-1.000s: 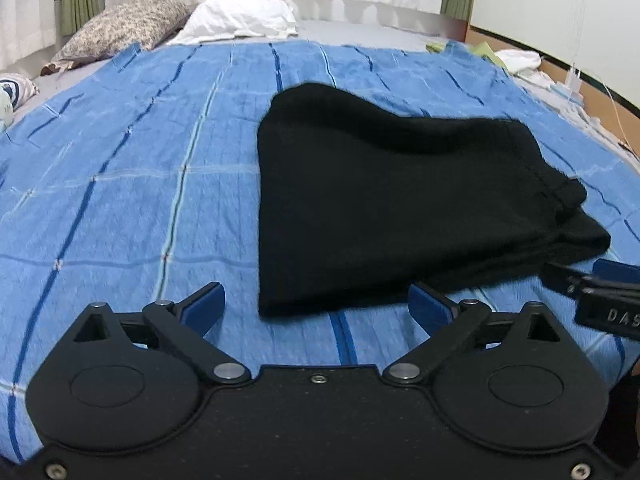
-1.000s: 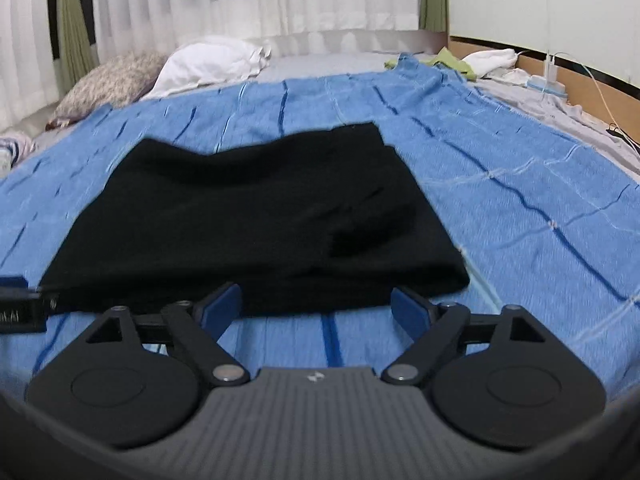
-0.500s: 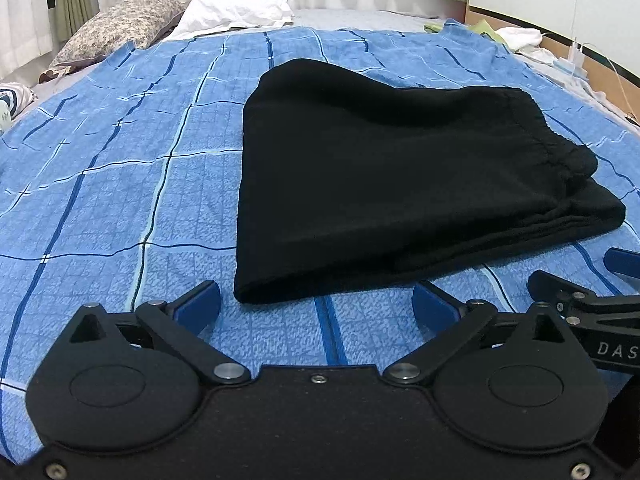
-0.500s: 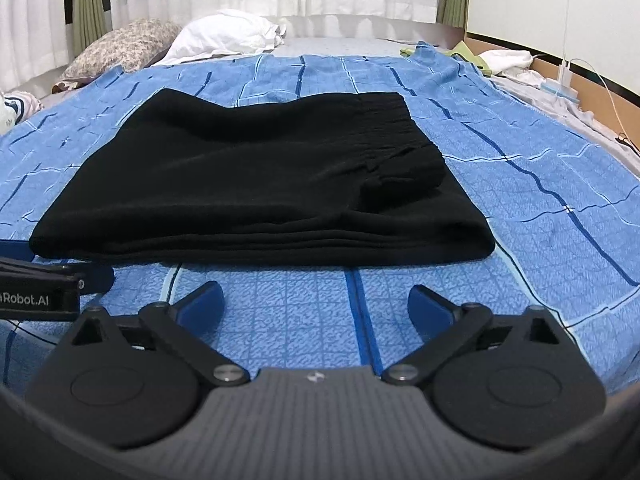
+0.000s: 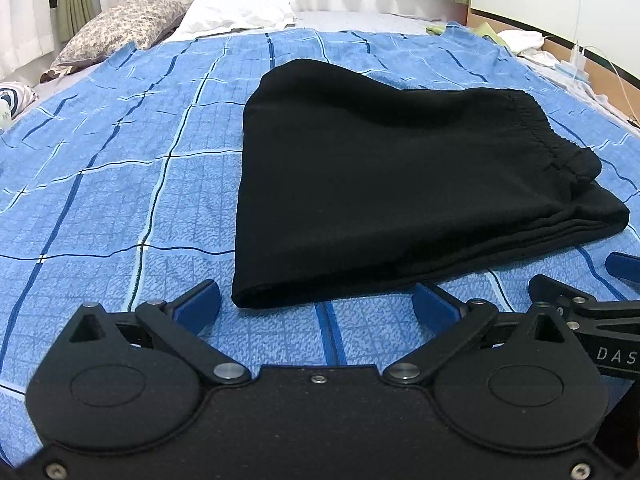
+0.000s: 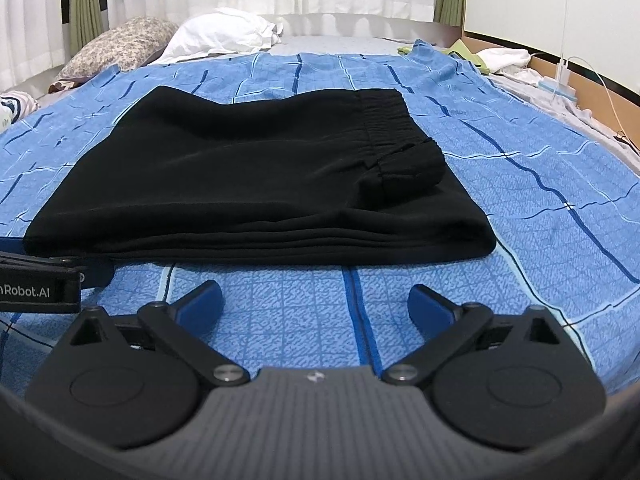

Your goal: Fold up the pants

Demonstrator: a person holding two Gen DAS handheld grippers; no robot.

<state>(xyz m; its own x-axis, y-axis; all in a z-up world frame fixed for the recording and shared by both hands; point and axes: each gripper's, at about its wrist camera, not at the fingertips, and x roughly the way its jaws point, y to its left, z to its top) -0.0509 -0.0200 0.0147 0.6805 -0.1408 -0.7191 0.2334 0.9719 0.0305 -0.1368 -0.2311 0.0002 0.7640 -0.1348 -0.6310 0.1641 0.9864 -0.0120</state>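
Black pants (image 5: 400, 184) lie folded in a flat stack on the blue checked bedspread (image 5: 120, 200), the elastic waistband on the right. In the right wrist view the same pants (image 6: 248, 184) show their layered near edge. My left gripper (image 5: 316, 306) is open just short of the stack's near left corner, nothing between its blue pads. My right gripper (image 6: 314, 302) is open over bare bedspread (image 6: 540, 200) in front of the stack's near edge, holding nothing. Each gripper shows at the edge of the other's view.
A patterned pillow (image 5: 120, 28) and a white pillow (image 5: 240, 12) lie at the head of the bed. Curtains hang behind. Loose clothes (image 6: 504, 60), a cable and a wooden ledge (image 6: 592, 92) run along the right side.
Both grippers have drawn back slightly from the pants. The right gripper's pads stand a little wider apart than a second ago. The pants lie as before.
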